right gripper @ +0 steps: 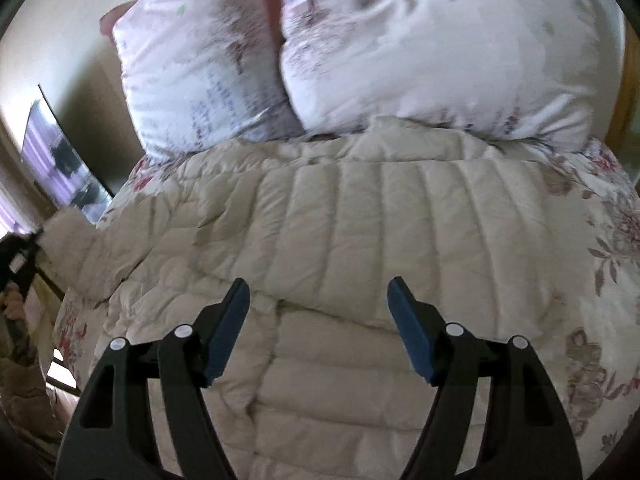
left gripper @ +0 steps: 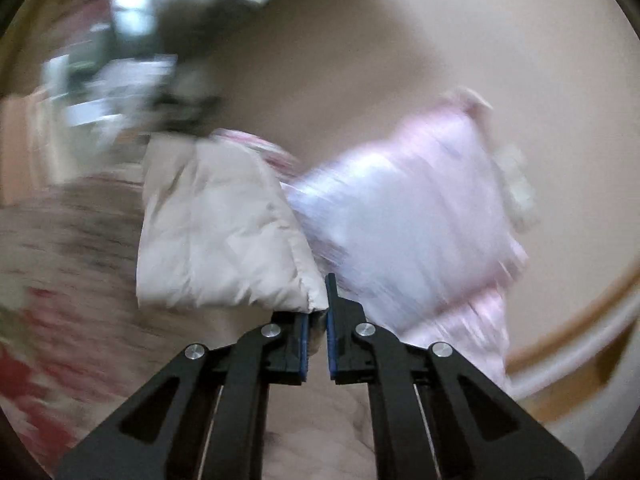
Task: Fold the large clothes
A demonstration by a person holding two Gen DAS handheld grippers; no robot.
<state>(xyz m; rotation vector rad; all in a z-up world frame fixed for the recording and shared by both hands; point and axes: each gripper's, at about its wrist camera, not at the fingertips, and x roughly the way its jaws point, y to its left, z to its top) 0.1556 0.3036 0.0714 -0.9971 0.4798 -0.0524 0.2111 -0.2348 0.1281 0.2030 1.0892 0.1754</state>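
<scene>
This is a bedroom in a home. A bed (right gripper: 600, 216) with a flowered cover carries two plump, pale pink pillows (right gripper: 436, 48) against a wooden headboard (right gripper: 630, 76), and a flat television (right gripper: 64, 160) hangs on the beige wall (right gripper: 52, 24) alongside.

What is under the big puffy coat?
The puffy coat lies on a flowered bedspread, which shows around its edges. Two pillows sit behind it. Whatever is beneath its middle is covered.

Left wrist view heavily motion-blurred; right sharper; dim, soft light; fisheye vignette.
</scene>
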